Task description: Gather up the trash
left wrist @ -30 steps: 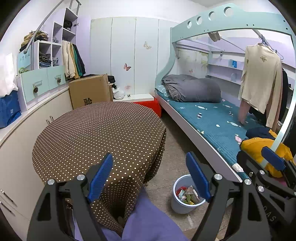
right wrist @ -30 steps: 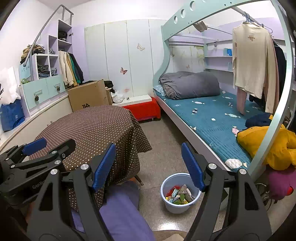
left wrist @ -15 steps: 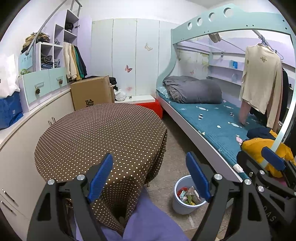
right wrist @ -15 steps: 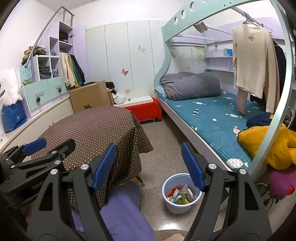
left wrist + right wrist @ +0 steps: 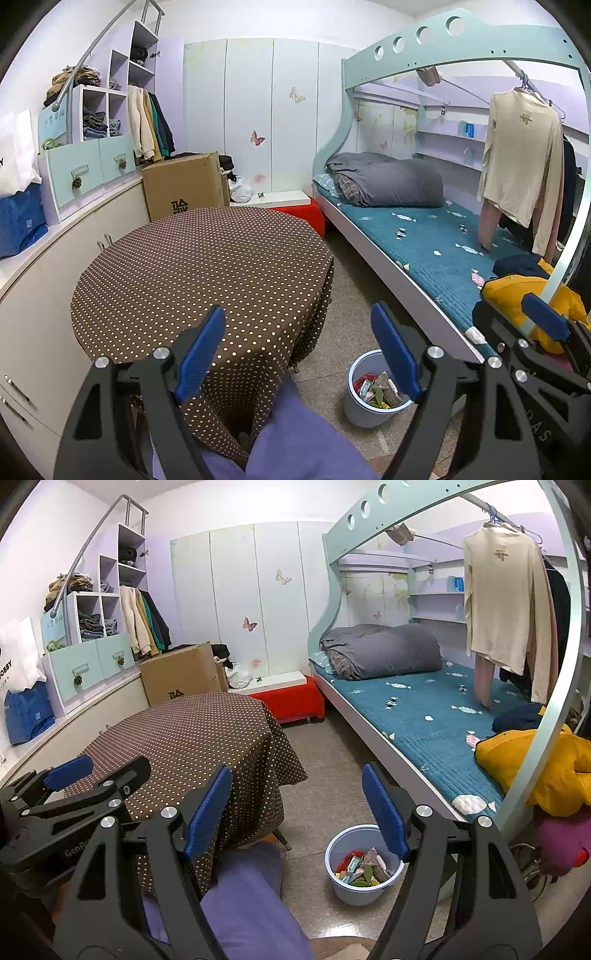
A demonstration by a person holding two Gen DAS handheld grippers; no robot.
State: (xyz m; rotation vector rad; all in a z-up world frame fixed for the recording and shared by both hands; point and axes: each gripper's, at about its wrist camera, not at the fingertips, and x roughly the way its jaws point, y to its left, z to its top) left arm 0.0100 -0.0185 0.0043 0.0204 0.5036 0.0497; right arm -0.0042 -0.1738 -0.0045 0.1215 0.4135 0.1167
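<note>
A pale blue bucket (image 5: 356,408) (image 5: 354,890) stands on the floor between the table and the bed, holding several pieces of trash (image 5: 376,391) (image 5: 360,869). My left gripper (image 5: 297,352) is open and empty, held above the near table edge. My right gripper (image 5: 295,810) is open and empty, above the floor, left of the bucket. Each gripper shows at the edge of the other's view. Small paper scraps (image 5: 402,218) (image 5: 465,709) lie scattered on the teal bed.
A round table with a brown polka-dot cloth (image 5: 199,266) (image 5: 192,734) stands at left. The bunk bed (image 5: 424,251) runs along the right, with a yellow jacket (image 5: 546,764). A cardboard box (image 5: 184,184), red bench (image 5: 291,698) and cabinets (image 5: 33,295) stand behind. A purple-clad knee (image 5: 243,901) is below.
Both views have shifted slightly; the scene sits a little lower and to the right in the frames. Both grippers stay open and empty.
</note>
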